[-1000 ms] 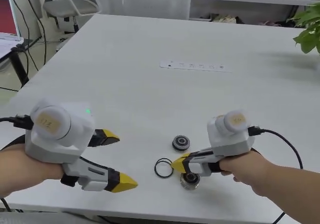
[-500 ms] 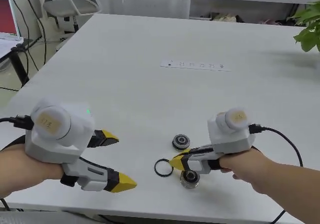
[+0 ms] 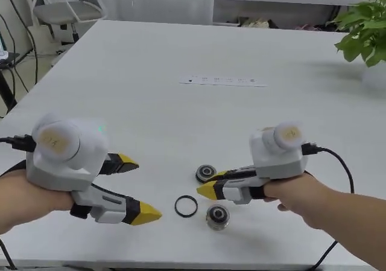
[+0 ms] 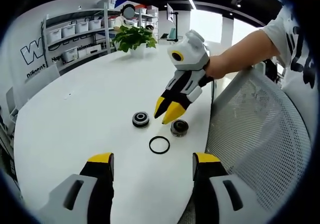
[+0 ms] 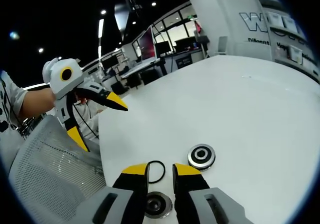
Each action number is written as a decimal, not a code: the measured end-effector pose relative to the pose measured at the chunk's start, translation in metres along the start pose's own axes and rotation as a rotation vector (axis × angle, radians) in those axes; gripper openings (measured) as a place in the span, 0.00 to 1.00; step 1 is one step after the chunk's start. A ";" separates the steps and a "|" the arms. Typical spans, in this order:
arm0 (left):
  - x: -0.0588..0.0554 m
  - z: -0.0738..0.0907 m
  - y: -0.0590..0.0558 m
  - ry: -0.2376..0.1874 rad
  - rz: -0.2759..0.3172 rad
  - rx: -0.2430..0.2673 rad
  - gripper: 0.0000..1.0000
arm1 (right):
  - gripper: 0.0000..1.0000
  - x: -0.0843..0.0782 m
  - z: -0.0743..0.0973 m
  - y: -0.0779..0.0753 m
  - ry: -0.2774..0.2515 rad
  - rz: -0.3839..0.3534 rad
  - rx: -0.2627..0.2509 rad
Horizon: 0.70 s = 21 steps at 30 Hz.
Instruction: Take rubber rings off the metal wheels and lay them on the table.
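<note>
Now we ease our right gripper (image 3: 202, 190), narrowly parted and empty, back off the ring (image 3: 186, 206) lying free on the desk (image 3: 181, 120); left gripper (image 3: 142, 186) spread wide; the far wheel (image 3: 205, 173) looks next.

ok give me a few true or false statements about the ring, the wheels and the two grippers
1. Two metal wheels sit on the table. True.
2. A black rubber ring lies flat on the table, touching neither of the metal wheels. True.
3. The left gripper is shut on a wheel. False: its jaws stand wide open and hold nothing.
4. The right gripper holds the rubber ring up off the table. False: it holds nothing, its jaws are a little apart, and the ring lies on the table.
</note>
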<state>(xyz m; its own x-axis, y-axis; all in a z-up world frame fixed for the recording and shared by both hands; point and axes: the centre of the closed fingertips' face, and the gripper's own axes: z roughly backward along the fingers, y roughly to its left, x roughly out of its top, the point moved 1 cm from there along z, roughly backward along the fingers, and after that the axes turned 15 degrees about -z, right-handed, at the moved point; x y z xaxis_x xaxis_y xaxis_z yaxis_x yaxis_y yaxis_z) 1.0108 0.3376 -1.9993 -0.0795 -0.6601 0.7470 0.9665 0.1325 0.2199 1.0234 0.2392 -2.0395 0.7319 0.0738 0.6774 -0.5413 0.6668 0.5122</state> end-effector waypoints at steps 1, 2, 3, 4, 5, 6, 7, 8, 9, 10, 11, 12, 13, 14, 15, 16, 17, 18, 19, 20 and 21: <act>0.001 -0.001 0.001 0.000 -0.001 -0.001 0.62 | 0.17 0.000 0.002 -0.001 -0.002 0.005 -0.005; 0.001 -0.003 0.003 -0.001 -0.002 -0.003 0.62 | 0.17 0.000 0.003 -0.003 -0.004 0.007 -0.008; 0.002 -0.005 0.005 -0.001 -0.001 -0.006 0.62 | 0.17 0.000 0.005 -0.005 -0.007 0.005 -0.012; 0.002 -0.007 0.006 -0.002 0.002 -0.009 0.62 | 0.17 0.001 0.007 -0.006 -0.012 0.003 -0.013; 0.003 -0.009 0.008 0.000 0.004 -0.014 0.61 | 0.17 0.001 0.008 -0.007 -0.015 0.001 -0.015; 0.003 -0.010 0.009 0.001 0.002 -0.016 0.61 | 0.18 0.002 0.010 -0.009 -0.019 0.004 -0.019; 0.003 -0.012 0.011 0.004 -0.004 -0.020 0.61 | 0.19 0.003 0.011 -0.010 -0.022 0.004 -0.023; 0.003 -0.013 0.012 0.005 -0.007 -0.022 0.61 | 0.19 0.004 0.013 -0.012 -0.029 0.008 -0.027; 0.003 -0.014 0.013 0.006 -0.010 -0.025 0.61 | 0.20 0.004 0.014 -0.014 -0.033 0.008 -0.029; 0.004 -0.016 0.014 0.007 -0.013 -0.027 0.61 | 0.20 0.005 0.015 -0.016 -0.037 0.007 -0.034; 0.004 -0.017 0.016 0.007 -0.014 -0.027 0.61 | 0.21 0.005 0.016 -0.019 -0.038 0.008 -0.040; 0.004 -0.019 0.018 0.008 -0.014 -0.028 0.61 | 0.22 0.006 0.017 -0.022 -0.041 0.011 -0.048; 0.004 -0.020 0.018 0.008 -0.014 -0.029 0.61 | 0.22 0.006 0.018 -0.024 -0.043 0.012 -0.051; 0.004 -0.022 0.020 0.007 -0.013 -0.030 0.61 | 0.23 0.007 0.018 -0.025 -0.045 0.010 -0.053; 0.005 -0.023 0.021 0.006 -0.011 -0.032 0.61 | 0.23 0.007 0.018 -0.026 -0.047 0.009 -0.055; 0.005 -0.025 0.022 0.005 -0.011 -0.033 0.61 | 0.23 0.007 0.019 -0.028 -0.049 0.009 -0.057; 0.006 -0.027 0.023 0.005 -0.010 -0.033 0.61 | 0.24 0.008 0.018 -0.029 -0.050 0.009 -0.058; 0.006 -0.028 0.024 0.004 -0.010 -0.033 0.60 | 0.25 0.008 0.018 -0.030 -0.051 0.009 -0.059; 0.006 -0.030 0.025 0.004 -0.010 -0.033 0.60 | 0.26 0.008 0.018 -0.031 -0.052 0.014 -0.062; 0.006 -0.032 0.026 0.004 -0.009 -0.034 0.60 | 0.26 0.008 0.018 -0.032 -0.052 0.018 -0.065; 0.006 -0.033 0.027 0.004 -0.010 -0.035 0.60 | 0.28 0.008 0.017 -0.033 -0.052 0.022 -0.066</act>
<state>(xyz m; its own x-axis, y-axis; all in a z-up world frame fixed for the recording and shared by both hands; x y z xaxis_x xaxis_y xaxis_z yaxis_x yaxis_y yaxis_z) 1.0443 0.3124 -2.0094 -0.0881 -0.6643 0.7423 0.9737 0.0998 0.2048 1.0401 0.2047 -2.0419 0.6968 0.0510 0.7155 -0.5272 0.7129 0.4625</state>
